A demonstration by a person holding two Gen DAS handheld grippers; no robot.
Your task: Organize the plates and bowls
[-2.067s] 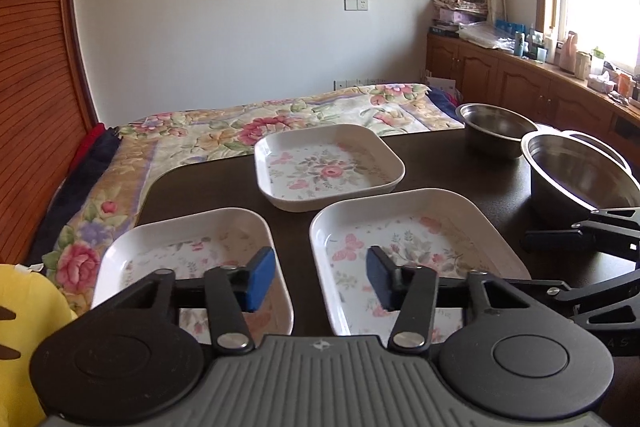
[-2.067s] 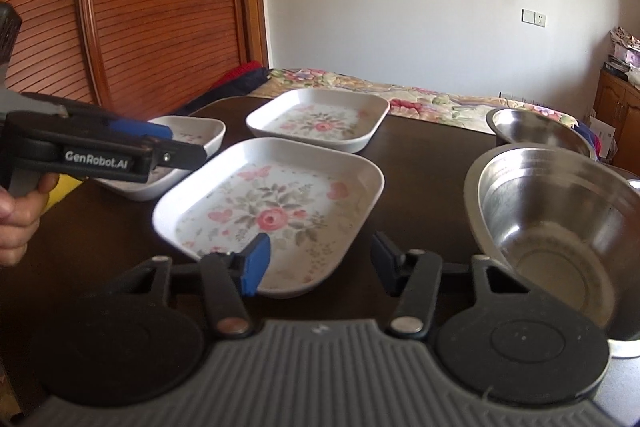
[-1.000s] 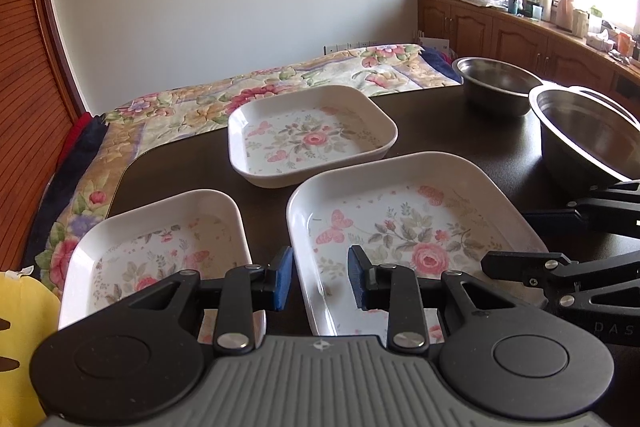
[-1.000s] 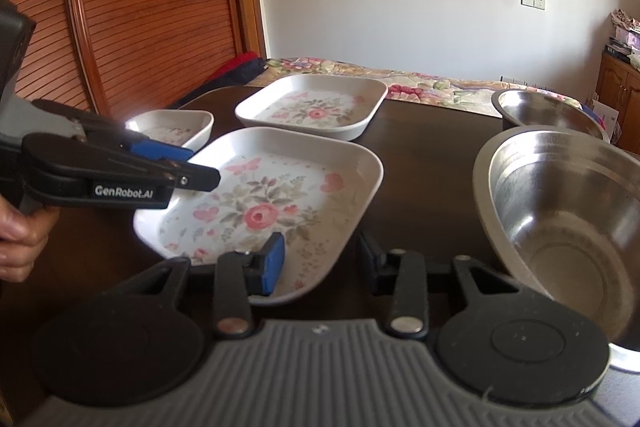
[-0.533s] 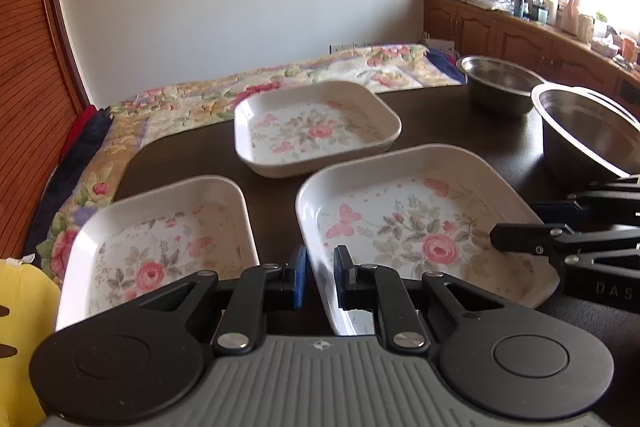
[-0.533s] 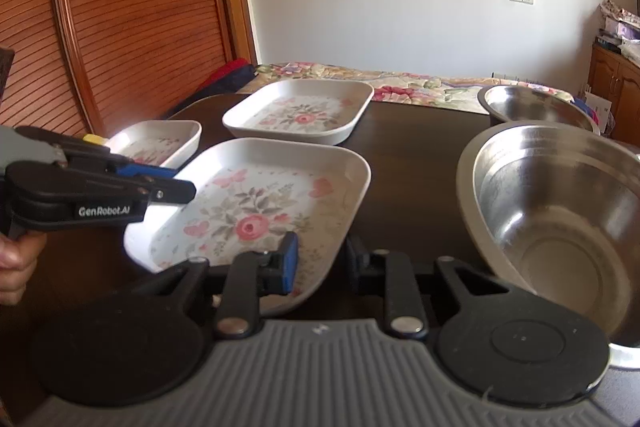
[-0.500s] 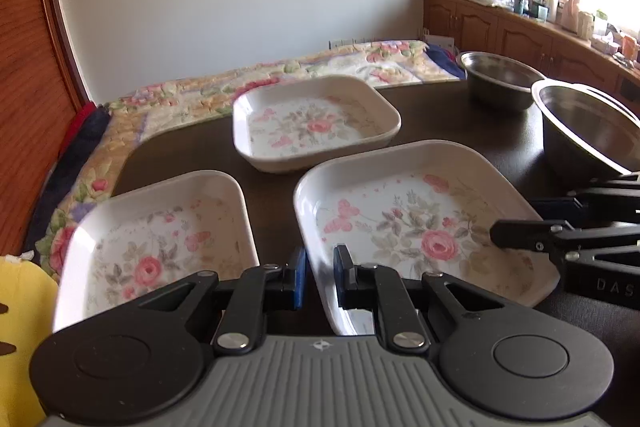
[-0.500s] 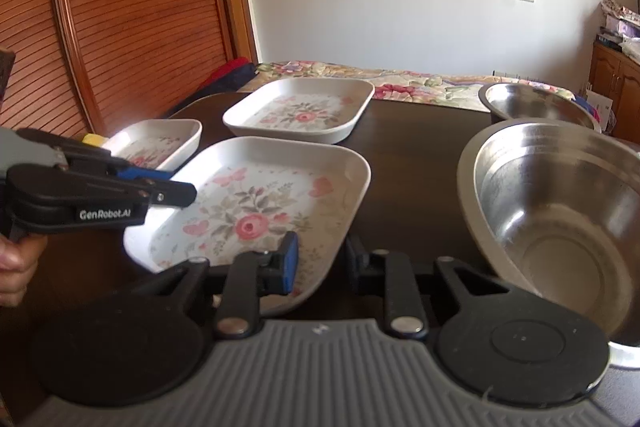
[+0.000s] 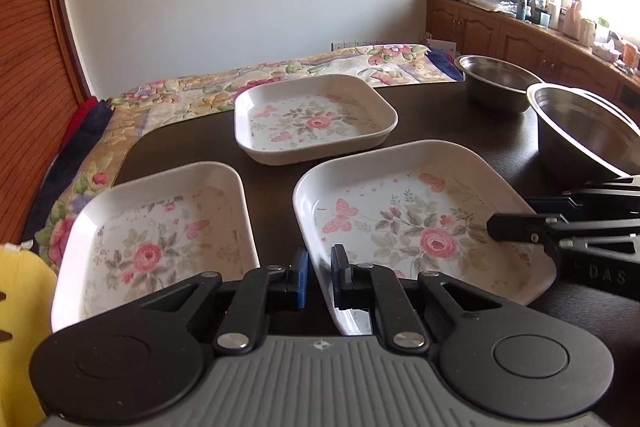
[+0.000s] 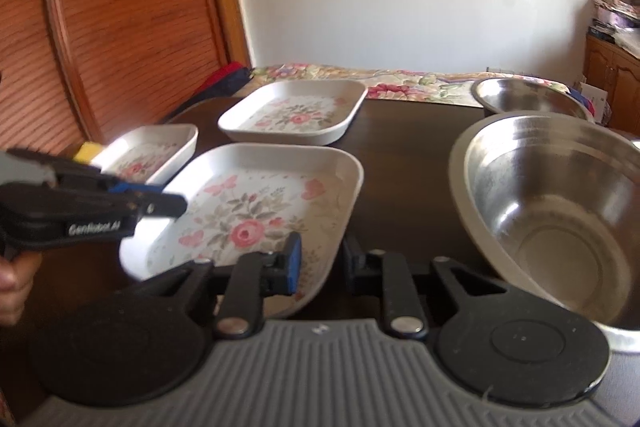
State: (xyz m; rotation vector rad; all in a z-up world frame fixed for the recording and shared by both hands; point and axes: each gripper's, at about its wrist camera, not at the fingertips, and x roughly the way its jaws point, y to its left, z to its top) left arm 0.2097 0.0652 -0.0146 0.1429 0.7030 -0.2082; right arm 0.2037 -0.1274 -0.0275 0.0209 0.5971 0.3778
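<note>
Large floral plate (image 9: 416, 227) on the table (image 9: 432, 115); left wrist view: left hand-held gripper (image 9: 319, 277) clamped on its near left rim. Right wrist view: plate (image 10: 256, 211) dead ahead, right hand-held gripper (image 10: 318, 261) straddling near right corner, contact unclear, can't tell if clamped.

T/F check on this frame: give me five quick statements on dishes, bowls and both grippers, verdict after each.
1. Three floral plates sit on the dark table. True: the near plate, the small plate and the far plate.
2. The left gripper has the near plate's rim between its fingers. True.
3. The right gripper is closed on the large steel bowl. False: it straddles the near plate's edge.
4. The far plate is stacked on the small plate. False: they sit apart.
5. Only one metal bowl is present. False: a smaller steel bowl sits behind the large one.
</note>
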